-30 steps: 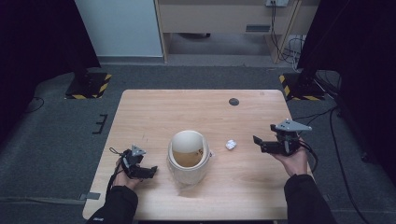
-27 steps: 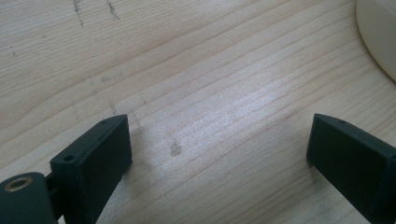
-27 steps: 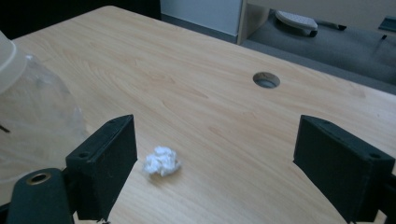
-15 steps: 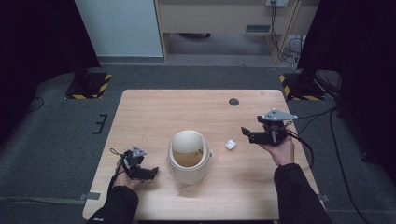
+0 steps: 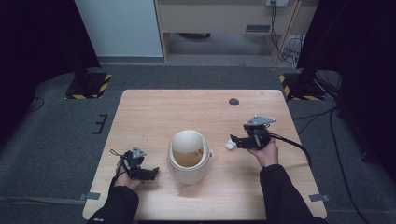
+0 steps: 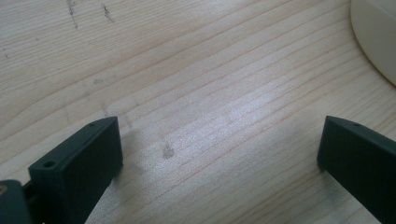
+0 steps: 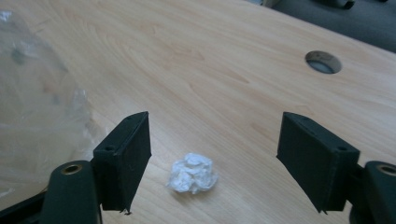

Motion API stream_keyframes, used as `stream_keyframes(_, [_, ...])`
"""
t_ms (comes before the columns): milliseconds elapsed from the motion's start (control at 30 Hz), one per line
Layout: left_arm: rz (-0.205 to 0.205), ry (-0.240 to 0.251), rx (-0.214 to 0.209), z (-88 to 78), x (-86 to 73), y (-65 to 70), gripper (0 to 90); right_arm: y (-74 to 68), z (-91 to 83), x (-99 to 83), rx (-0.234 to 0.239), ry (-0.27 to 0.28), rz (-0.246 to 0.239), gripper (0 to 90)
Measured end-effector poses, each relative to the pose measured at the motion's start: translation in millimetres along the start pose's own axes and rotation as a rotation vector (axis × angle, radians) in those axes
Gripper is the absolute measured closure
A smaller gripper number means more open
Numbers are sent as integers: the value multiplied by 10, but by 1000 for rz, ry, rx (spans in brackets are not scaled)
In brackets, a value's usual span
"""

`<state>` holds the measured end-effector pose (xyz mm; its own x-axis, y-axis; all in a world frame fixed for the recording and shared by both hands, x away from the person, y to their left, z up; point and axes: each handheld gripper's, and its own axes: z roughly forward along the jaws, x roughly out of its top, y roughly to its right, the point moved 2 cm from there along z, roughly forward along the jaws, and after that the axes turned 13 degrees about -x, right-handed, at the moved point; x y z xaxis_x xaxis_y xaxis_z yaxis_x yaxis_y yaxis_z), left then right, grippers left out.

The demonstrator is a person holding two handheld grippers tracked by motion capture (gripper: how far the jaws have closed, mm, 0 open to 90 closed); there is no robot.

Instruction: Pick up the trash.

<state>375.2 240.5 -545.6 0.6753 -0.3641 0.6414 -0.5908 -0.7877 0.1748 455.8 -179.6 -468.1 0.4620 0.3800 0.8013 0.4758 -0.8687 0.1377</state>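
Light wooden worktop (image 5: 154, 112) on grey carpet, dark surroundings. Left tongs (image 5: 150, 173) near the front-left corner, spread, empty. Cream bin (image 5: 188, 154), clear-lined, stands mid-front; contents cannot be told. Crumpled paper ball (image 7: 193, 173) lies just right of it, between the spread right tongs (image 7: 212, 163). Cable hole (image 5: 234, 101) near the bare far edge.

A light wooden table (image 5: 154, 112) is standing on grey carpet (image 5: 56, 135). A cream bin (image 5: 188, 154) lined with a clear plastic bag (image 7: 37, 98) is sitting near the table's middle. A small crumpled white paper ball (image 5: 229, 144) is lying just to its right. A round cable hole (image 5: 234, 101) is showing near the far edge.
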Motion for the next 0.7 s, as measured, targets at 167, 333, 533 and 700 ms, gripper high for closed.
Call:
stream_keyframes(167, [-2, 1, 2, 1, 0, 2, 0, -103, 138, -70, 11, -46, -17, 296])
stream_keyframes(333, [-3, 2, 3, 2, 0, 2, 0, -159, 226, -123, 10, -76, -23, 297])
stream_keyframes(533, [-3, 2, 3, 2, 0, 3, 0, -246, 315, -211, 0, -115, -17, 315])
stream_keyframes(700, [-3, 2, 4, 2, 0, 3, 0, -284, 380, -266, -22, -134, -35, 323])
